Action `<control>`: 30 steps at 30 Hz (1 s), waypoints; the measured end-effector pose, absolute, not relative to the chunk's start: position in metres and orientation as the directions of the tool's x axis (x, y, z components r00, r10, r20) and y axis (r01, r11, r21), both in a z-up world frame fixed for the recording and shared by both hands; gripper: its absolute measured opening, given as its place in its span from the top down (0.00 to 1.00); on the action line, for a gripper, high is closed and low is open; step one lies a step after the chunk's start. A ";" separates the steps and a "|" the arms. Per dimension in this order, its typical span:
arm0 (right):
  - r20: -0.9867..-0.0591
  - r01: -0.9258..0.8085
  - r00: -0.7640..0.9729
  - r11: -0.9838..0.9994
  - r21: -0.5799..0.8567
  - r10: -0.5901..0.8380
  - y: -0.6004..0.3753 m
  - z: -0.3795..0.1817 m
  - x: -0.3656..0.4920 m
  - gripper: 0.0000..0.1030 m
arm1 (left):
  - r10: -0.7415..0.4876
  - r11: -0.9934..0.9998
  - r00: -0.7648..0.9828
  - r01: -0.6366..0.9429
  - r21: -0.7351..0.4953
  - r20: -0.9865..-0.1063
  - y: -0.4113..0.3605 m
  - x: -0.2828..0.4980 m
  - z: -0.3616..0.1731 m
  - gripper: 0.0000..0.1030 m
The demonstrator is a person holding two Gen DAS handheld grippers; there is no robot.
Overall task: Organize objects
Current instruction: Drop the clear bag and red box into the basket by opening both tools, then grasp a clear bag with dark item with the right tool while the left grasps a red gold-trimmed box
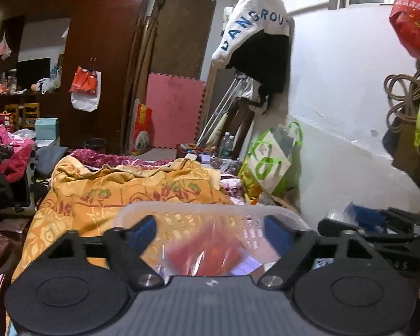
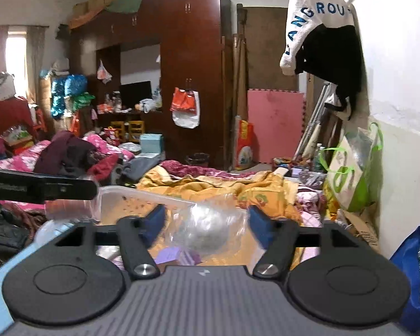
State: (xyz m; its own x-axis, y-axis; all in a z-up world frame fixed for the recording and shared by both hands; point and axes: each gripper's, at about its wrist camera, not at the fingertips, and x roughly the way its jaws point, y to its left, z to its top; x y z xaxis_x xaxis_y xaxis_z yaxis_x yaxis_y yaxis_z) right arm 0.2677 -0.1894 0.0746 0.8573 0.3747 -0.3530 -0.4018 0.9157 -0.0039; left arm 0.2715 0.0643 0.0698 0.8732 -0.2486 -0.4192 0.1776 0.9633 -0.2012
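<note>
In the left wrist view my left gripper (image 1: pixel 209 233) is open, its blue pads (image 1: pixel 141 233) wide apart. Between and below them a clear plastic bag with something red inside (image 1: pixel 207 254) lies blurred in a translucent white basket (image 1: pixel 210 208); the pads do not touch it. In the right wrist view my right gripper (image 2: pixel 207 222) is open too. A clear bag holding a pale round lump (image 2: pixel 210 226) sits between its fingers, with neither pad pressing on it. The basket's rim (image 2: pixel 142 194) shows to the left, beside the left gripper's black frame (image 2: pixel 42 187).
The basket rests on a bed covered with an orange floral sheet (image 1: pixel 98 196). A green-and-white shopping bag (image 1: pixel 271 156) leans on the white wall at the right. A blue bag with bottles (image 2: pixel 414 274) sits near the wall. Purple boxes (image 2: pixel 170 254) lie below the right gripper.
</note>
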 end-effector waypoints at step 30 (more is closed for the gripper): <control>-0.572 -0.669 0.605 0.743 0.011 0.554 -0.141 -0.037 0.155 0.49 | -0.225 0.970 0.792 0.240 -0.049 -0.568 0.091 0.176 -0.040 0.06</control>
State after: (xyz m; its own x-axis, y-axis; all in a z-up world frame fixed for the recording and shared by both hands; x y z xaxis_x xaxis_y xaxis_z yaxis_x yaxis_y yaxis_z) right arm 0.1551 -0.1412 -0.0370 0.6053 0.5536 -0.5719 -0.6689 0.7432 0.0115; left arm 0.1760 0.0908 -0.0404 0.7916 -0.2250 -0.5681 0.2400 0.9695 -0.0495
